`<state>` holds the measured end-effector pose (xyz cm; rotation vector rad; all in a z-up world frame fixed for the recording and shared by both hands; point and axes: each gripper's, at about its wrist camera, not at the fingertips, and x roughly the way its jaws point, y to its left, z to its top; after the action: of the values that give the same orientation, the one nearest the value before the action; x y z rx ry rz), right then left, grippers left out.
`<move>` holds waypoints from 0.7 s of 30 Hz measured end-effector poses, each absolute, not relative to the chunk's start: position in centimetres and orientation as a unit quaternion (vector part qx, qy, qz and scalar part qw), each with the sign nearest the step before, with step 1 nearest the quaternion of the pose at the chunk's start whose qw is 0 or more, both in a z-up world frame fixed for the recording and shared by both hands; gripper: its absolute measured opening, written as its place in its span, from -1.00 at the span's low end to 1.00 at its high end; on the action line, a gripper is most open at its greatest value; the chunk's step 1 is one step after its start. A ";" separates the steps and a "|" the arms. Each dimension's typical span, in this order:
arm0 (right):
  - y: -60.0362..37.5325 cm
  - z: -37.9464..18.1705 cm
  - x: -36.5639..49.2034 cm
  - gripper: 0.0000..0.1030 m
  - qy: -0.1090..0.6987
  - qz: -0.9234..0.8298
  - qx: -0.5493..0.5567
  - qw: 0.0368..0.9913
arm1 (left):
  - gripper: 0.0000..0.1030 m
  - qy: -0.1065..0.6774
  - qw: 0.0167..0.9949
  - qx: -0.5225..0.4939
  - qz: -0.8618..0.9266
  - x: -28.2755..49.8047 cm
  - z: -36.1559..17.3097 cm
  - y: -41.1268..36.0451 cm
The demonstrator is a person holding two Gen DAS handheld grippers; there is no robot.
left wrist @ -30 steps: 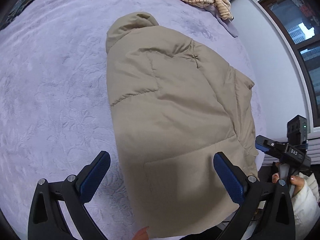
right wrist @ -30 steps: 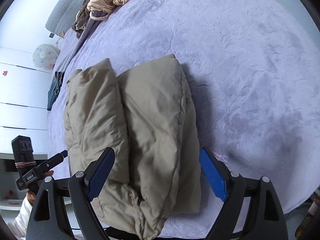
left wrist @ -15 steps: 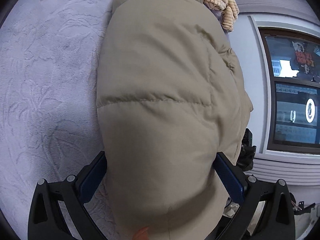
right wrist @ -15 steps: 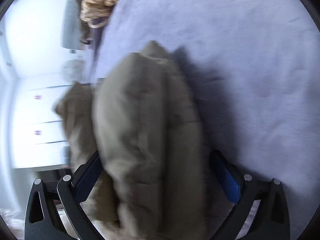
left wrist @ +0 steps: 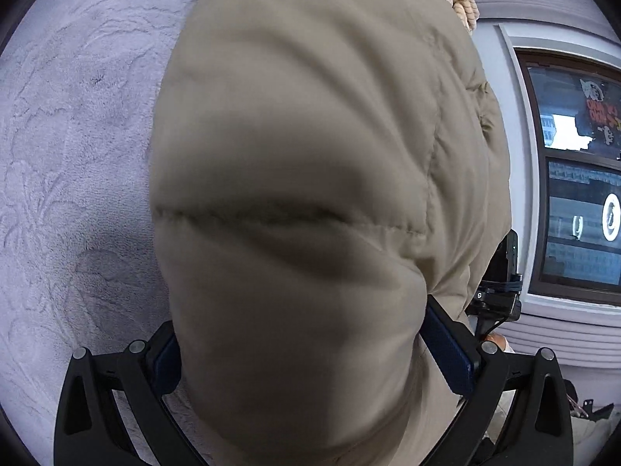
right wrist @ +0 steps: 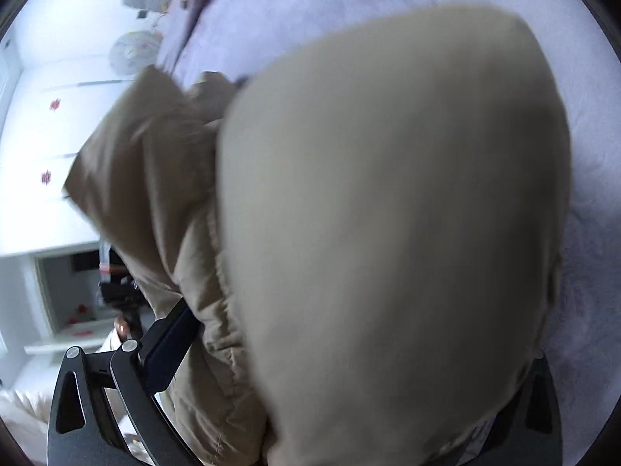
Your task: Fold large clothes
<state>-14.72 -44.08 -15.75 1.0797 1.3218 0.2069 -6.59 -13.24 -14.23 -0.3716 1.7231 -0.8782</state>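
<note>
Puffy beige quilted jacket [left wrist: 310, 202], folded, is lying on the lilac plush bedspread [left wrist: 70, 163] and filling both views. Left gripper [left wrist: 310, 365] is straddling its near end, jaws wide, pads at the fabric's sides. Right gripper [right wrist: 349, 349], jaws just opened to their widest, is straddling the jacket [right wrist: 388, 213] too; right finger hidden.

The puffer jacket [left wrist: 310, 194] is matt khaki cloth, smooth and padded, with stitched quilting seams that pucker the shell. Under it the bedspread [left wrist: 70, 155] at nine o'clock is pale lilac plush, soft and embossed with a raised leafy pattern. The left gripper [left wrist: 314, 357] has matt black plastic arms with small shiny metal pins and dark blue rubbery-looking pads. At one o'clock lies a striped knit garment [left wrist: 462, 0], ribbed and coarse. The window [left wrist: 574, 178] at three o'clock is glossy, reflective glass in a dark frame.
</note>
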 end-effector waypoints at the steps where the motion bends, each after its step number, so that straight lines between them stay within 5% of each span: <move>1: -44.3 -16.0 -14.8 1.00 0.578 0.086 0.489 0.647 | 0.93 0.723 0.564 -0.145 -0.370 -6.9 -13.6 -13.8; 4: -44.2 -15.5 -15.1 0.90 0.572 0.079 0.493 0.651 | 0.65 0.703 0.591 -0.110 -0.379 -7.8 -11.2 -15.0; 7: -44.2 -14.5 -15.3 0.40 0.556 0.078 0.517 0.646 | 0.42 0.692 0.597 -0.106 -0.392 -7.8 -9.7 -15.2; 10: -43.5 -12.8 -15.2 0.13 0.545 0.082 0.517 0.655 | 0.37 0.682 0.599 -0.103 -0.406 -7.4 -8.4 -15.2; 21: -34.6 -7.9 -7.5 0.10 0.500 0.087 0.484 0.712 | 0.38 0.633 0.647 -0.074 -0.418 2.0 -2.6 -8.6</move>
<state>-7.49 -34.64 -7.92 1.0732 1.1096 0.1939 1.98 -8.60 -2.57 -0.1673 1.4410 -0.9512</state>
